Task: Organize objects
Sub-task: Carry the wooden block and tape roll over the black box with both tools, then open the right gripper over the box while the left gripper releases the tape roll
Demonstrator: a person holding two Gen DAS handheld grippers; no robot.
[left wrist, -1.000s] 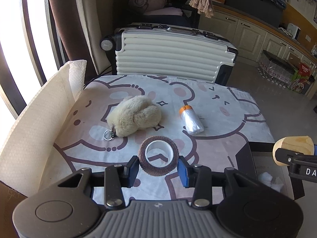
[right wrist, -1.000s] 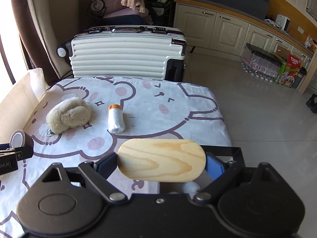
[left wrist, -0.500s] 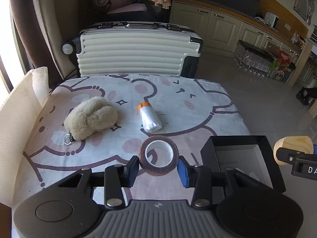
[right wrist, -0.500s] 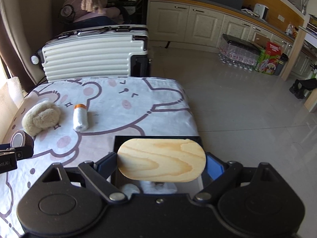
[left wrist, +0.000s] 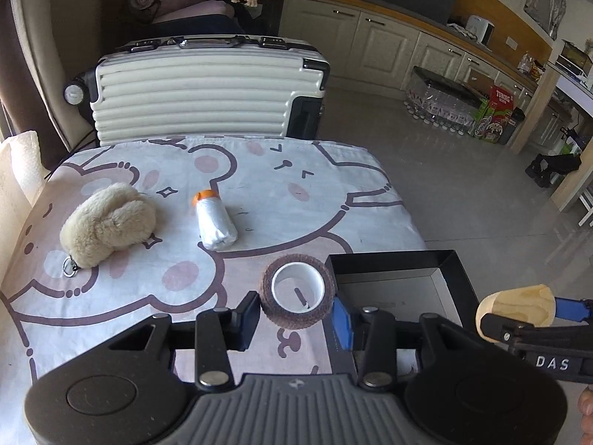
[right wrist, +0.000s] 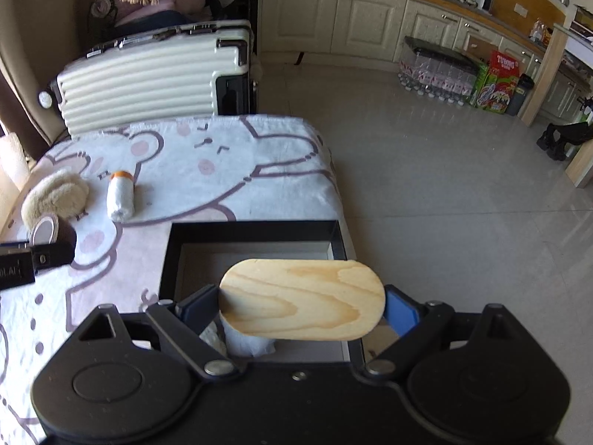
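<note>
My left gripper [left wrist: 296, 311] is shut on a brown roll of tape [left wrist: 297, 291] and holds it above the table, just left of a black box [left wrist: 393, 257]. My right gripper [right wrist: 302, 306] is shut on an oval wooden block [right wrist: 302, 298] and holds it over the black box [right wrist: 255, 228]. White crumpled items [right wrist: 246, 345] lie in the box under the block. A fluffy beige plush keychain [left wrist: 107, 222] and a white roll with an orange cap [left wrist: 215, 220] lie on the bear-print tablecloth [left wrist: 281, 185].
A cream hard-shell suitcase [left wrist: 200, 89] stands behind the table. White paper [left wrist: 18, 170] stands at the table's left edge. The table's right edge drops to a tiled floor [right wrist: 444, 185]. Kitchen cabinets and packaged bottles [right wrist: 437, 70] line the far wall.
Both grippers have moved to the right with their loads. The black box has come into fuller view; the block is now over it and the tape roll is beside its left wall.
</note>
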